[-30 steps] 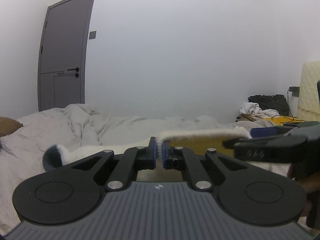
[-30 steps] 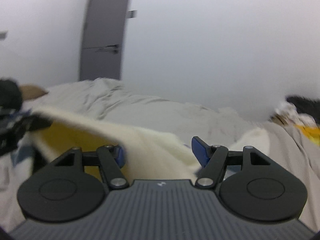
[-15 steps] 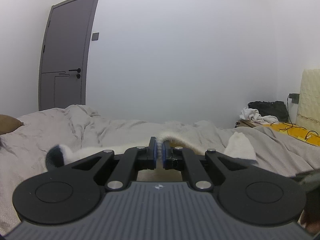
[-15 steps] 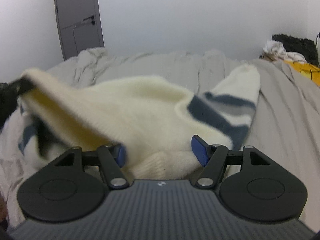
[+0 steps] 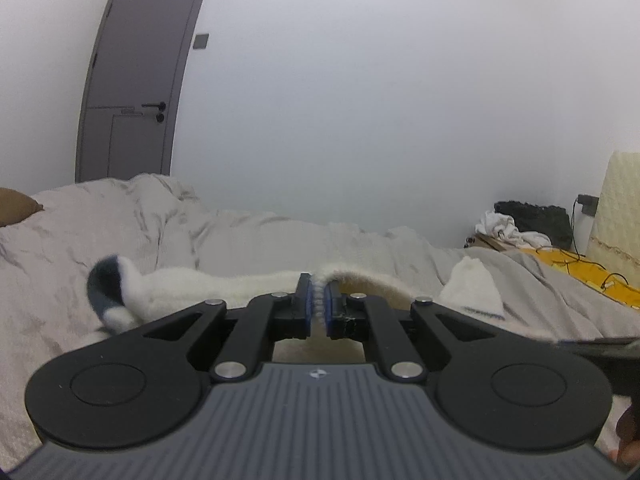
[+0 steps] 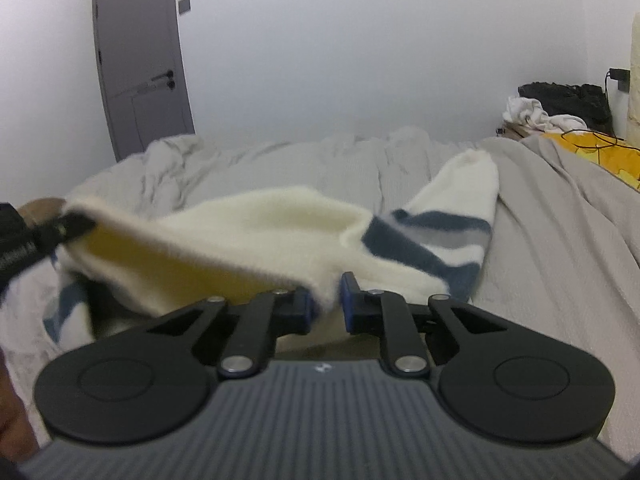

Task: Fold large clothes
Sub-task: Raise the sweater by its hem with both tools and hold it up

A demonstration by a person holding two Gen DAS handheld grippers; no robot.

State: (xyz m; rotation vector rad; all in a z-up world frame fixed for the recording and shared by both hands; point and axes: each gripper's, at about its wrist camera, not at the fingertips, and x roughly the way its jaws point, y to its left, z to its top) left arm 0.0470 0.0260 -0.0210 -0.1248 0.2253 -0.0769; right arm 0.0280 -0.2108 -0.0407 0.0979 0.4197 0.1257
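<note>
Sweater (image 6: 256, 236): a cream fleece garment with navy and grey stripes, lying on the grey duvet (image 6: 560, 248) of a bed, with one edge raised off the bedding between the two grippers. The raised edge shows a yellow lining on its underside.

Left gripper (image 5: 318, 306): jaws narrowed to a slit, blue pads pressed against a thin fold of the cream fabric. From this view the sweater runs leftward to a dark navy cuff (image 5: 106, 286) resting on the duvet, and rightward in a lifted band toward the other tool.

Right gripper (image 6: 328, 300): jaws closing, with the hem corner of the sweater between them. The left pad is touching the fabric; a narrow gap remains visible beside the right pad. In the right wrist view the left gripper appears at the far left edge, clamped on the opposite end of the raised edge.

One striped sleeve (image 6: 452, 216) extends away from the right gripper across the duvet, its plain cream end farthest off.

Background: a grey door (image 5: 132, 80) in the white wall, a brown pillow (image 5: 16, 210) at the left edge, and a heap of white and dark clothes (image 6: 556, 110) on a surface beyond the bed. No containers are visible in either view.
</note>
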